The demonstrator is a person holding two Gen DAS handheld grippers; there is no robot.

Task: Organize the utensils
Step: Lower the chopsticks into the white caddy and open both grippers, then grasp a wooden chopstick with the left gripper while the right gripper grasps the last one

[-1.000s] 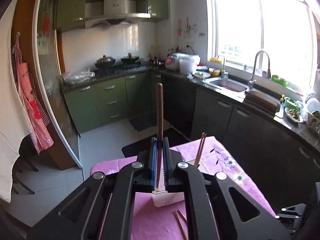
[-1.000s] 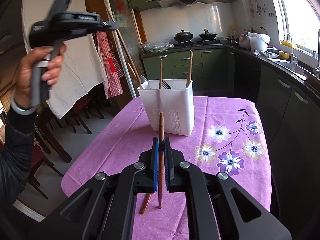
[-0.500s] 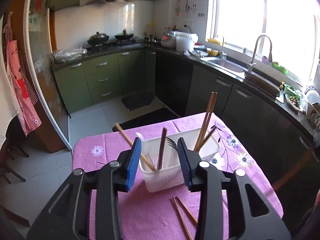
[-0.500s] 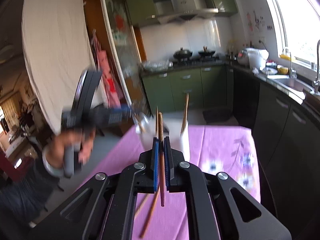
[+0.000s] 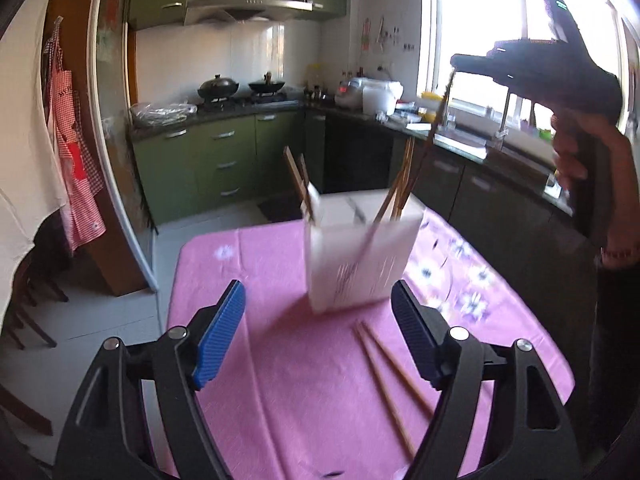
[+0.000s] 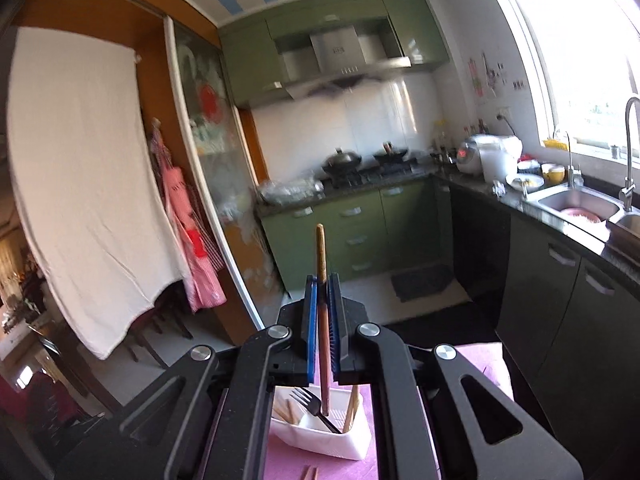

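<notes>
Right wrist view looks down past the right tongs [image 6: 322,328], whose blue pads are closed on a brown chopstick [image 6: 321,280]. The stick stands nearly upright, its long axis running along the fingers, top end poking above them and lower tip hanging just over the white utensil holder [image 6: 320,436] directly below. A fork [image 6: 316,410] and other chopsticks [image 6: 352,406] already lean inside the holder, which sits on the pink table [image 6: 288,458]. The tip appears to point into the middle compartment, beside the fork, though the partitions are partly hidden.

From the left wrist view, the left tongs [image 5: 318,334] are spread wide and hold nothing. They hover low over the table, facing the holder, which is blurred. Two loose chopsticks [image 5: 390,372] lie on the cloth just ahead and to the right, between the holder and the right finger, their long axes running toward the camera. The left tongs are clearly the nearer ones to that pair.
</notes>
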